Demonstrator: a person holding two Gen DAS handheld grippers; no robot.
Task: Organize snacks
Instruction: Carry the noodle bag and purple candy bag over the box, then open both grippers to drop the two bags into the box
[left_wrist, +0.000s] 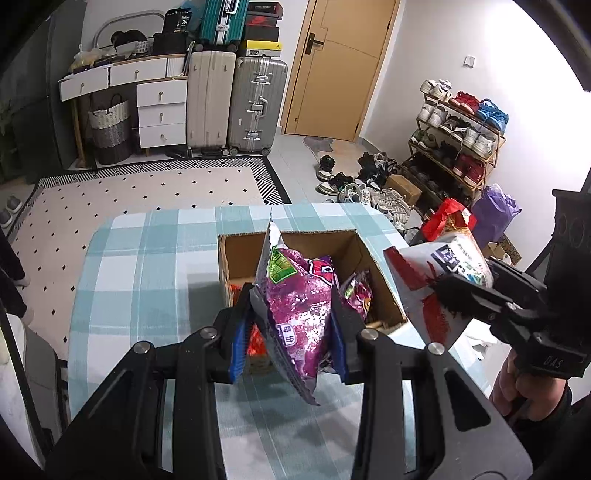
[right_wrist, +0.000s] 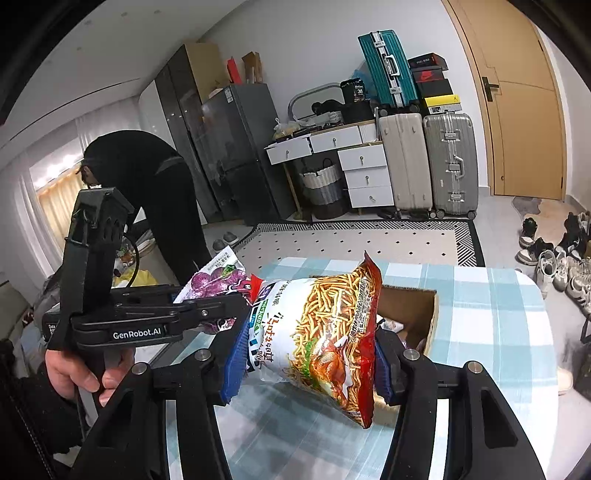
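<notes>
Left gripper (left_wrist: 291, 325): jaws clenched on a purple snack bag (left_wrist: 295, 314), which hangs between them above the checked counter (left_wrist: 147, 277). Right gripper (right_wrist: 308, 354): jaws grasping a red-and-white bag of stick snacks (right_wrist: 325, 332). Just beyond both sets of jaws stands an open cardboard box (left_wrist: 373, 266) with more packets inside.

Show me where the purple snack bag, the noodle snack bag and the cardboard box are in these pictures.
purple snack bag (left_wrist: 295, 314): left wrist view, middle of its shiny front.
noodle snack bag (right_wrist: 325, 325): right wrist view, middle of the printed front.
cardboard box (left_wrist: 384, 284): left wrist view, its right inner wall.
</notes>
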